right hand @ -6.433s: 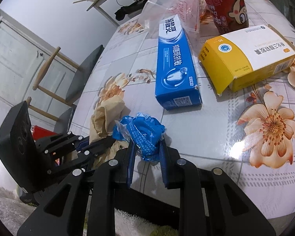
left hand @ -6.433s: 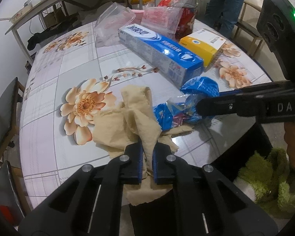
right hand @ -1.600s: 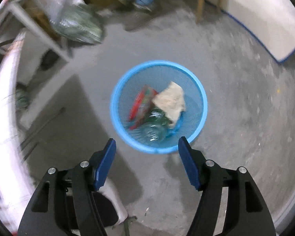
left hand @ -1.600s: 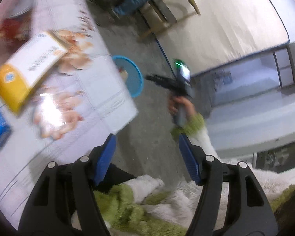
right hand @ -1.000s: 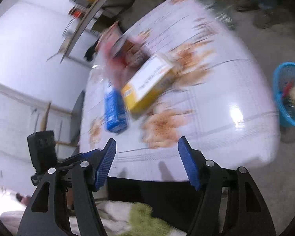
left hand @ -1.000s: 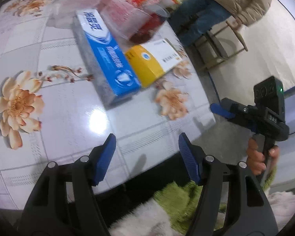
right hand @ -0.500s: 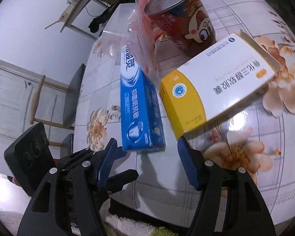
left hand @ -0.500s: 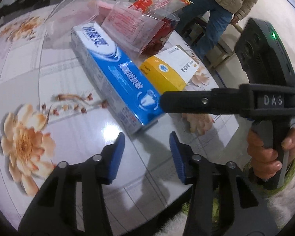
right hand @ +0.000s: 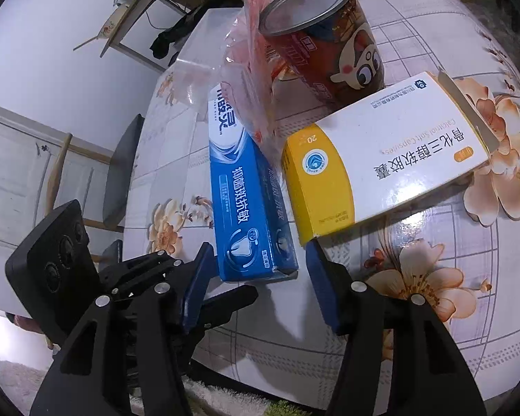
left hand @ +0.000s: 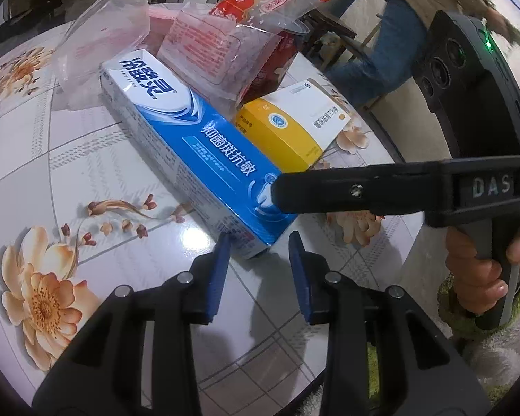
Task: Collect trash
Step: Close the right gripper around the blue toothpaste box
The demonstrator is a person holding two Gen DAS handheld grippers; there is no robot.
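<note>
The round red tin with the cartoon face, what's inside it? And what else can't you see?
- Round red tin: right wrist view shows only its shut metal top; in the left wrist view the pink plastic bags cover it.
- Blue toothpaste box: near end partly behind the right claw.
- Yellow-and-white medicine box: small print unreadable.

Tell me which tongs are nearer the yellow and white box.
Right. The right tongs have one finger at the near corner of the yellow and white box; the left tongs face the blue toothpaste box beside it.
</note>
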